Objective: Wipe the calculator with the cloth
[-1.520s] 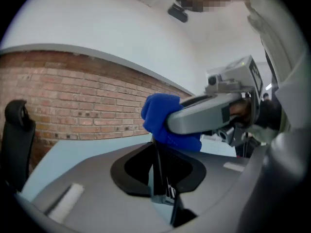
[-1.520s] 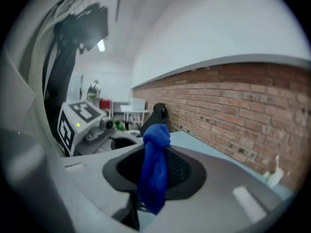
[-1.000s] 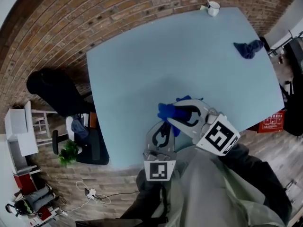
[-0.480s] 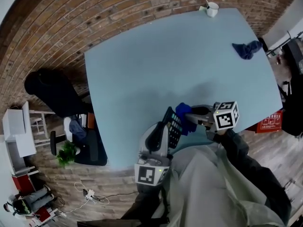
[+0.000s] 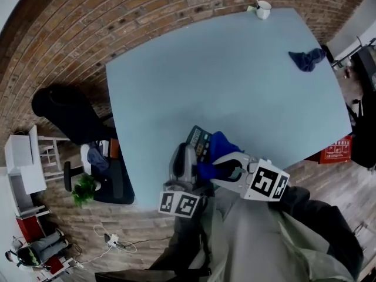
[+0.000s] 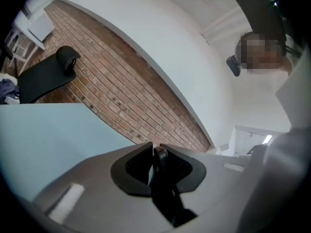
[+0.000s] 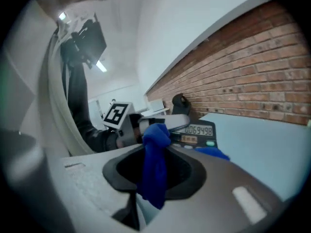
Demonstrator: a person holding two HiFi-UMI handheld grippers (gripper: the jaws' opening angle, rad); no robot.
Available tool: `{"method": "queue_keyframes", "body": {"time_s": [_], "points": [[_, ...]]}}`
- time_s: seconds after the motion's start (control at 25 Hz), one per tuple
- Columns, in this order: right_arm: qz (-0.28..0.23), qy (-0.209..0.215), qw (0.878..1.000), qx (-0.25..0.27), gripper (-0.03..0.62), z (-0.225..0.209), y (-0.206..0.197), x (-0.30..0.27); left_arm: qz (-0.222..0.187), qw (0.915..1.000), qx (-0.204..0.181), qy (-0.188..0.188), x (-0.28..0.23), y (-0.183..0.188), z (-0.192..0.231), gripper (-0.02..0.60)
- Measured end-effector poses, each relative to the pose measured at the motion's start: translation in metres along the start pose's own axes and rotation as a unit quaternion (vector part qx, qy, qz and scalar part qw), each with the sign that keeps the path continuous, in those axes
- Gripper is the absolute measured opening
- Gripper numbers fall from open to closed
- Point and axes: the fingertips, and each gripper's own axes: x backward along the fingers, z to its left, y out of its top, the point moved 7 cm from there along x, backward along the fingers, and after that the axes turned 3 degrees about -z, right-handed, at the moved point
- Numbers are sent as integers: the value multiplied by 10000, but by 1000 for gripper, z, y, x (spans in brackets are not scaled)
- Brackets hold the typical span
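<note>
A dark calculator [image 5: 200, 140] hangs tilted over the near edge of the pale blue table [image 5: 235, 81], its display facing up. My left gripper [image 5: 189, 153] is shut on its near edge; in the left gripper view the calculator [image 6: 160, 181] shows edge-on as a thin dark slab between the pads. A blue cloth [image 5: 216, 153] lies bunched against the calculator's right side, with my right gripper [image 5: 222, 167] shut on it. In the right gripper view the cloth [image 7: 154, 164] hangs between the jaws, with the calculator [image 7: 197, 132] and the left gripper [image 7: 160, 122] just beyond.
A second blue cloth [image 5: 306, 59] lies at the table's far right. A white mug [image 5: 264, 9] stands at the far edge. A black chair [image 5: 67, 113] is left of the table, before a brick wall. The person's body fills the bottom of the head view.
The left gripper has rolled, turning the calculator from edge-on to face up. The right gripper with the cloth has swung down and left against the calculator.
</note>
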Motion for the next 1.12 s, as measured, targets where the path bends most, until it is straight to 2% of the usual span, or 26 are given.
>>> {"method": "queue_keyframes", "body": {"time_s": [0.08, 0.12, 0.2, 0.28, 0.32, 0.36, 0.4, 0.56, 0.6, 0.68, 0.76, 0.84, 0.92, 1.0, 1.12], "points": [[2, 105, 9997, 199, 108, 9, 0, -3, -40, 9998, 194, 8, 4, 2, 4, 52], [-63, 0, 9997, 215, 107, 3, 0, 0, -79, 9995, 300, -14, 7, 2, 5, 52], [-214, -665, 9975, 93, 107, -26, -3, 14, -148, 9987, 486, -49, 12, 3, 5, 55], [-271, -1508, 9881, -107, 107, -60, -7, 30, -227, 9973, 705, -19, 15, 5, 8, 55], [-264, -1740, 9842, -169, 107, -70, -9, 36, -275, 9961, 834, 29, 16, 5, 10, 55], [-299, -1773, 9835, -213, 107, -72, -9, 39, -329, 9947, 965, 89, 17, 6, 14, 54], [-387, -1615, 9859, -222, 107, -65, -7, 38, -389, 9931, 1094, 148, 18, 8, 17, 55], [-404, -203, 9988, 204, 107, 11, 6, 20, -652, 9837, 1662, 216, 17, 11, 31, 54], [-412, -44, 9986, 322, 107, 24, 6, 18, -666, 9820, 1757, 193, 15, 11, 31, 54], [-714, -280, 9964, 360, 107, 25, 5, 22, -606, 9817, 1800, 146, 14, 12, 30, 54], [-1118, -1008, 9886, -102, 107, 4, -1, 38, -641, 9766, 2053, -41, 11, 10, 24, 55], [-1222, -1738, 9757, -531, 107, -24, -13, 57, -706, 9703, 2307, -155, 10, 9, 21, 56], [-1242, -2134, 9672, -604, 108, -42, -23, 69, -746, 9669, 2438, -115, 9, 8, 22, 58], [-1367, -2032, 9675, -622, 108, -37, -22, 69, -814, 9623, 2594, -44, 8, 6, 25, 58], [-1560, -1041, 9814, -421, 107, 1, -11, 52, -994, 9518, 2902, 25, 7, 4, 30, 57]]}}
